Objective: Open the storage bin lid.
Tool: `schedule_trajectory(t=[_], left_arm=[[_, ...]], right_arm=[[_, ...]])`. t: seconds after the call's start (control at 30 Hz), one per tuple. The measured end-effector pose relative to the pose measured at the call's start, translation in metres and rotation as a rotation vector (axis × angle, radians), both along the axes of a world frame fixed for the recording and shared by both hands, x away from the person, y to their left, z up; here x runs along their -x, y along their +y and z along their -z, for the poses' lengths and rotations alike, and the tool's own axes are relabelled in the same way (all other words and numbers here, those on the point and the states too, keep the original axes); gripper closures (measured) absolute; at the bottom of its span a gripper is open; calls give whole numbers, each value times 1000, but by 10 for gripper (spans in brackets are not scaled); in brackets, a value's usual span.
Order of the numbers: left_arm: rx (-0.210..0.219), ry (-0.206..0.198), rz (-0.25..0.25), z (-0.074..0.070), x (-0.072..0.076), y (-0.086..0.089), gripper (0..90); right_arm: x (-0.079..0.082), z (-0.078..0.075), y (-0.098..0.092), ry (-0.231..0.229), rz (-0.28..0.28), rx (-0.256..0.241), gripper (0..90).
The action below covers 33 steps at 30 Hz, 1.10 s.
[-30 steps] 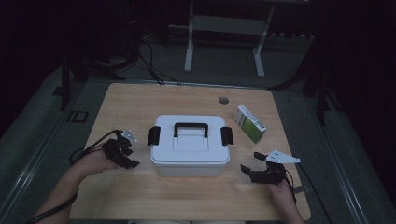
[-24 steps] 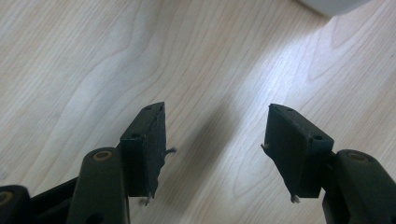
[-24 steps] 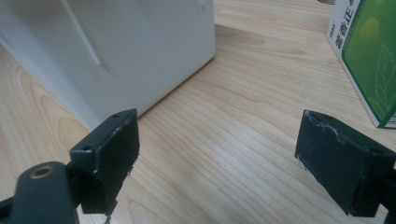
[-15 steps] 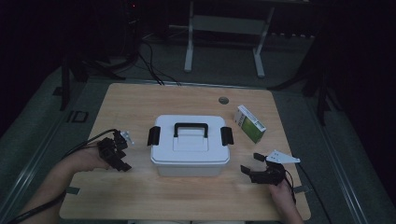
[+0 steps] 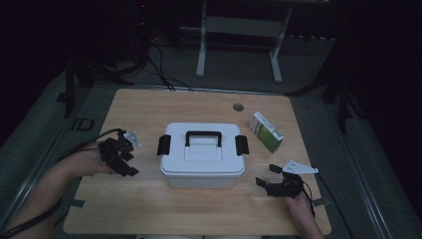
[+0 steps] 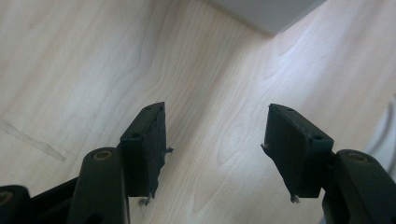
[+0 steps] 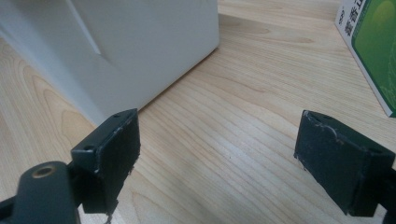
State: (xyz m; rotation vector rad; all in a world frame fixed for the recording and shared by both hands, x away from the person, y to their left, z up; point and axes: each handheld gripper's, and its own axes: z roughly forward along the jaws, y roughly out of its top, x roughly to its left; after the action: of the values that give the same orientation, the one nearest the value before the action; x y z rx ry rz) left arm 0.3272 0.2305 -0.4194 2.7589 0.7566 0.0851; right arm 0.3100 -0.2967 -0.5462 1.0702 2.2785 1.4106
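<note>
A white lidded box [image 5: 202, 157] with a black handle [image 5: 203, 136] and black side latches stands in the middle of the wooden table [image 5: 149, 209]. My left gripper [image 5: 130, 160] rests on the table to the box's left, open, nothing between its jaws; its own view has a box corner [image 6: 268, 14] at the top. To the box's right and nearer the front edge, my right gripper [image 5: 264, 176] is open and empty. Its view has the box wall [image 7: 140, 42] at upper left and a green and white carton [image 7: 371, 46] at right.
The green and white carton [image 5: 266, 131] lies flat behind the right gripper, near the table's right edge. A round cable hole [image 5: 238, 106] sits at the back of the table. Cables trail off the left edge; a stand's legs rise on the floor beyond.
My left gripper has drawn back to the left, away from the box, and rose slightly toward the table's left edge. The right gripper has stayed still.
</note>
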Motion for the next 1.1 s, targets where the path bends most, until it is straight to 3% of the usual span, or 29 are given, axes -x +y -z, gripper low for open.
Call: schedule_trajectory(t=[0.2,0.6,0.77,0.8,1.1], left_arm=[[-47,-8,39,-27,0,-11,391],[-89,-37,77,-71,-2,-33,392],[-105,-40,110,-77,-4,-47,391],[-127,-41,124,-79,-8,-54,391],[-123,-45,176,-87,-23,-88,392]], right_arm=[[1,0,1,-3,-4,5,139],[0,1,3,-1,-11,17,139],[0,1,2,0,-9,13,139],[0,1,2,-1,-11,12,139],[1,2,2,3,-21,9,138]])
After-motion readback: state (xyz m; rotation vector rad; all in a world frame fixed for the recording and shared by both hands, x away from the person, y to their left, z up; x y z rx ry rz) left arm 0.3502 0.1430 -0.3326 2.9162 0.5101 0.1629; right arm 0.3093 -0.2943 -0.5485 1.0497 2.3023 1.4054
